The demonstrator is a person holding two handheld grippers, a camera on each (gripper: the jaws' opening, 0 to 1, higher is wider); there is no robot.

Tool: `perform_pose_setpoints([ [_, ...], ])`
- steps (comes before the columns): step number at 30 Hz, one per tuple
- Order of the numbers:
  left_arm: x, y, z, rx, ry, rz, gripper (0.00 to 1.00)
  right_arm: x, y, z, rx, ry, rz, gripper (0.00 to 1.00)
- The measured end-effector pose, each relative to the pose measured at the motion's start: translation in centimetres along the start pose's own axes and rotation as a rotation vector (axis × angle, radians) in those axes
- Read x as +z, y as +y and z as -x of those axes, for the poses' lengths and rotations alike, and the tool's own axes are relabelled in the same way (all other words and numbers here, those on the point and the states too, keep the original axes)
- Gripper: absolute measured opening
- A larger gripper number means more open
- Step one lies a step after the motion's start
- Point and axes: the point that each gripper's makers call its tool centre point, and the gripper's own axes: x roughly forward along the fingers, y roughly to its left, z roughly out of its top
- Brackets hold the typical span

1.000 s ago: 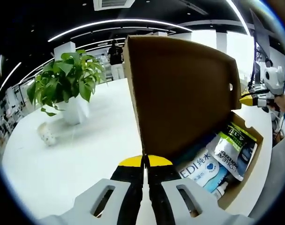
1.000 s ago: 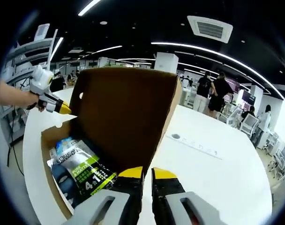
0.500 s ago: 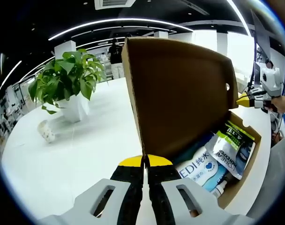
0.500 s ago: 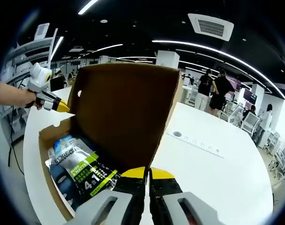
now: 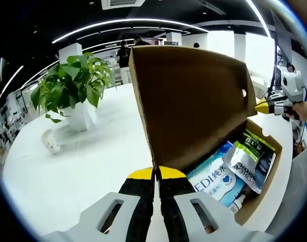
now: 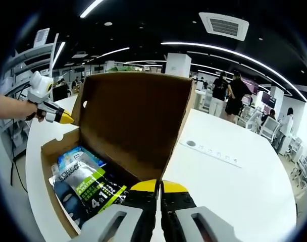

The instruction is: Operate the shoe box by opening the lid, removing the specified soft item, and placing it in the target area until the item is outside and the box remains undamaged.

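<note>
Shoe box point(image 5: 254, 171): brown cardboard, open, sitting on the white table; lower right of the left gripper view, lower left of the right gripper view point(image 6: 52, 166)
Lid point(image 5: 194, 101): raised and standing nearly upright, plain brown inner face toward both cameras; centre of the left gripper view, centre left of the right gripper view point(image 6: 133, 121); small round hole near one side edge
Soft packs point(image 5: 219, 179): lying inside the box; a blue and white pack next to a silver, green and black pack point(image 5: 252, 159) in the left gripper view; the same silver and green pack point(image 6: 90, 184) sits over the blue one in the right gripper view
Left gripper point(image 5: 156, 174): yellow-tipped jaws pressed together on the lid's near corner edge, bottom centre of its own view; also seen at far left of the right gripper view point(image 6: 62, 117), held by a hand point(image 6: 14, 107), tip at the lid's far edge
Right gripper point(image 6: 159, 186): jaws closed to a thin slit, pinching the lid's corner edge at bottom centre of its own view; seen at far right of the left gripper view point(image 5: 267, 105), tip against the lid's edge
Table point(image 5: 83, 161): white, broad, curved edge
Potted plant point(image 5: 72, 91): leafy green, in a white pot, upper left of the left gripper view
People point(image 6: 226, 96): standing in the background, upper right of the right gripper view
</note>
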Motion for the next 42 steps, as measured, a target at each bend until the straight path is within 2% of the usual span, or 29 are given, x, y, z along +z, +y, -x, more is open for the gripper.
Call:
perform_pose_setpoints([
  [14, 0.6, 0.2, -0.4, 0.01, 0.005, 0.019, 0.0, 0.5, -0.6, -0.7, 0.004, 0.006, -0.039, 0.0],
  [23, 0.9, 0.5, -0.8, 0.008, 0.009, 0.061, 0.0, 0.7, -0.8, -1.2, 0.005, 0.015, -0.077, 0.0],
  [42, 1.3, 1.2, -1.8, 0.007, 0.055, 0.107, 0.0, 0.6, -1.2, -2.0, 0.014, 0.053, -0.132, 0.0],
])
